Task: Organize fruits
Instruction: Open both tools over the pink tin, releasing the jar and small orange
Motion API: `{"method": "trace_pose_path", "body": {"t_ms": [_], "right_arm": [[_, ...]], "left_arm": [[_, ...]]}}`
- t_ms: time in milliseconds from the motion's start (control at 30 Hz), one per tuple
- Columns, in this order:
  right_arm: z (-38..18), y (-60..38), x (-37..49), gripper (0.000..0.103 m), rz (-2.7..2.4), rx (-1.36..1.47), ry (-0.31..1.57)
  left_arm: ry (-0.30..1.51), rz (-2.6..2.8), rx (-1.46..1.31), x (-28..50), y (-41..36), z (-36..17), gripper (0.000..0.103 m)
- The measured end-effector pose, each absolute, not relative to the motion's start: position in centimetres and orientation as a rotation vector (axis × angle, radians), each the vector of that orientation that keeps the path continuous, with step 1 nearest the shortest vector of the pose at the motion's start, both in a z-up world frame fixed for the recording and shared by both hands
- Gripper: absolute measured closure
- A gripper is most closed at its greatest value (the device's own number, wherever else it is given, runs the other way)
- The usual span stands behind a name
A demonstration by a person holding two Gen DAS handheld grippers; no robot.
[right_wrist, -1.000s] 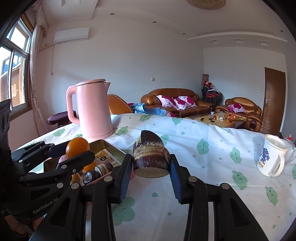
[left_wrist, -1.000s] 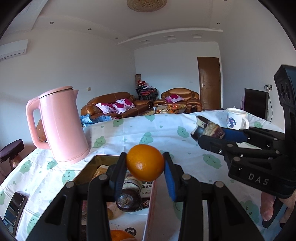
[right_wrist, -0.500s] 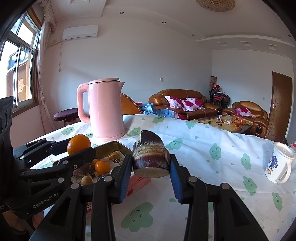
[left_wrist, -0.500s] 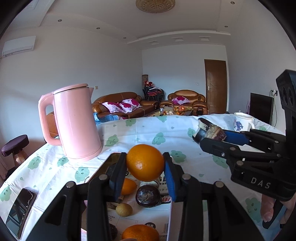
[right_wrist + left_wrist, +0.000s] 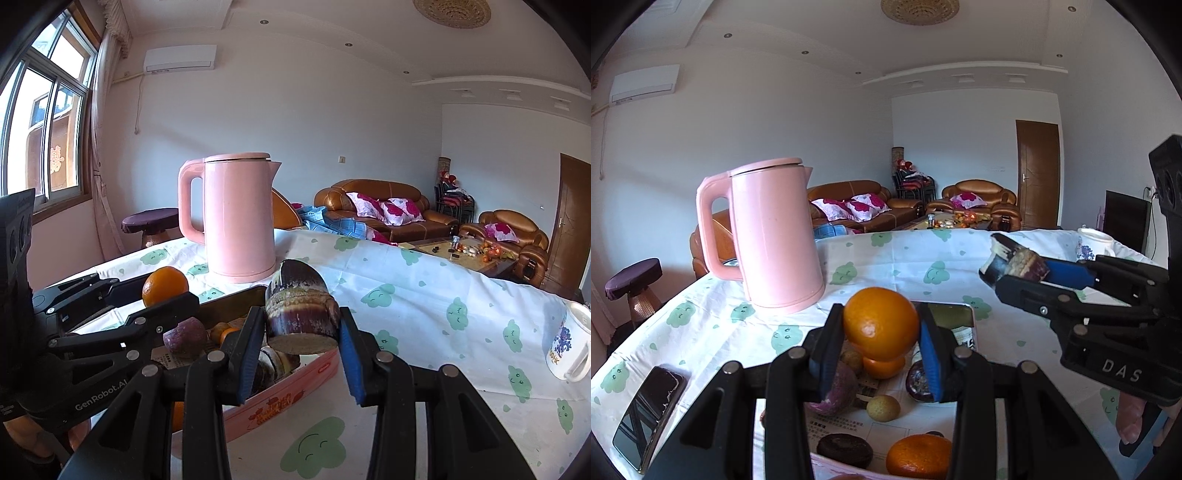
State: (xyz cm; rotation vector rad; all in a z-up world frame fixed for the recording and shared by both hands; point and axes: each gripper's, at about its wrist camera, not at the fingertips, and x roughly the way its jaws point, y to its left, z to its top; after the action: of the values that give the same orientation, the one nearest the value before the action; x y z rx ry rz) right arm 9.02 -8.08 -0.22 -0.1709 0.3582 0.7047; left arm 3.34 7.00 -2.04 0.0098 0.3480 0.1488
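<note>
Left gripper (image 5: pixel 881 341) is clamped on an orange (image 5: pixel 881 323), blue pads pressing both its sides. The orange is round, no long axis; its navel dimple faces the camera, slightly low. It hangs above the pink tray (image 5: pixel 295 391), which sits at 6 o'clock in the left wrist view.

Right gripper (image 5: pixel 302 338) is clamped on a sugarcane piece (image 5: pixel 301 314), dark purple with pale bands. Its long axis runs away from the camera and tilts up: the pale cut end faces the camera and down, the slanted cut end points to 12 o'clock. In the left wrist view this piece (image 5: pixel 1015 264) sits at 3 o'clock, long axis pointing toward 10 o'clock, held above the tablecloth (image 5: pixel 905 254) and right of the tray.

In the tray: a second orange (image 5: pixel 918 458), a small orange (image 5: pixel 884 365) half hidden under the held one, a purple fruit (image 5: pixel 836 391), two small yellowish fruits (image 5: pixel 882 408), and dark round items partly behind the fingers; what they are, cannot tell. Printed paper lines the tray floor, text unreadable. The tray's near edge is cut off by the frame.

Pink kettle (image 5: pixel 772 236) stands upright at 10 o'clock, just behind the tray. Phone (image 5: pixel 650 410) lies at 8 o'clock, partly cut off. White mug (image 5: pixel 567 349) at 3 o'clock in the right wrist view, rim clipped. Fingertip (image 5: pixel 1128 421) shows under the right gripper body.
</note>
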Motion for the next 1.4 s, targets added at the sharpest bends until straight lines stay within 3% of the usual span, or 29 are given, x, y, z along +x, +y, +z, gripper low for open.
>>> {"method": "trace_pose_path", "body": {"t_ms": [733,1267,1400], "right_arm": [[-3.0,-2.7,9.0,0.062,0.79,-0.223,0.442],[-5.2,-0.6,10.4,0.061,0.844,-0.252,0.613],[-5.1,-0.8,10.1,0.048,0.837,-0.248,0.599]], "left_arm": [[0.411,0.211,-0.038,3.0,11.0,-3.2,0.063],[0.478,0.19,-0.041,3.5,11.3,-4.0,0.061],[0.461,0.211,-0.048,3.1,11.6,-3.7,0.037]]}}
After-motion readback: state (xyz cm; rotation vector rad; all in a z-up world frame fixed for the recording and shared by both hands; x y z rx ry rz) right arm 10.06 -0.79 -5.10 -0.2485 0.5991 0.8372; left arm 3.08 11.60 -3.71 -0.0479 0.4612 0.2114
